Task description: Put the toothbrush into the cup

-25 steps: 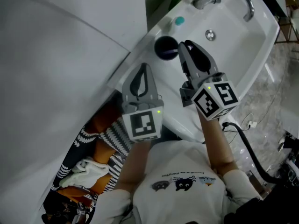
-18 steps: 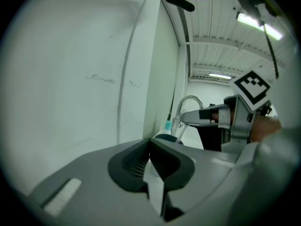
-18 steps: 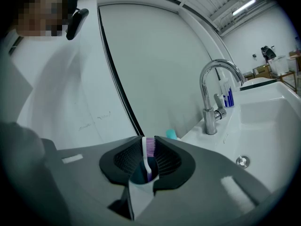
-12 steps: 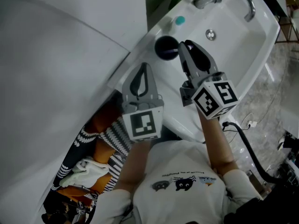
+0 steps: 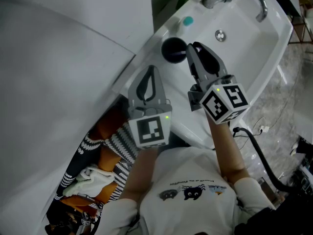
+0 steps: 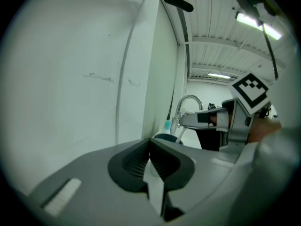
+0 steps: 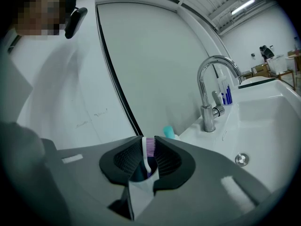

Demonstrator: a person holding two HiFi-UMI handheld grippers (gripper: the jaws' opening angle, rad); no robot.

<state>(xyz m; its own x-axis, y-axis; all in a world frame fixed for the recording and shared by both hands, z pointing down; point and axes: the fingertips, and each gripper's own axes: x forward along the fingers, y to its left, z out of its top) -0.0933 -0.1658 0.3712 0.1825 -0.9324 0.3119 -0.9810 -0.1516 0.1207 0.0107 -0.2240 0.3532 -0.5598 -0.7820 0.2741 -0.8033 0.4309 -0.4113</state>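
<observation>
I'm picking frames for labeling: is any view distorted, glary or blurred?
Left gripper view: fisheye bending, black corners, ceiling light strip glaring. Right gripper view: same fisheye, toothbrush and faucet sharp. Head view: evenly lit, sink crisp.

No word or number could be read with certainty. The white shirt (image 5: 190, 192) of the person carried a small line of print above three dark figures, but it was too small to read. The left marker cube (image 5: 148, 130) on the left tool (image 5: 149, 70) and the right marker cube (image 5: 226, 103) on the right tool (image 5: 194, 46) showed only black-and-white square patterns, no letters. The blue bottles (image 7: 227, 95) at the back edge of the sink (image 7: 263, 126) were too blurred for reading any label.
</observation>
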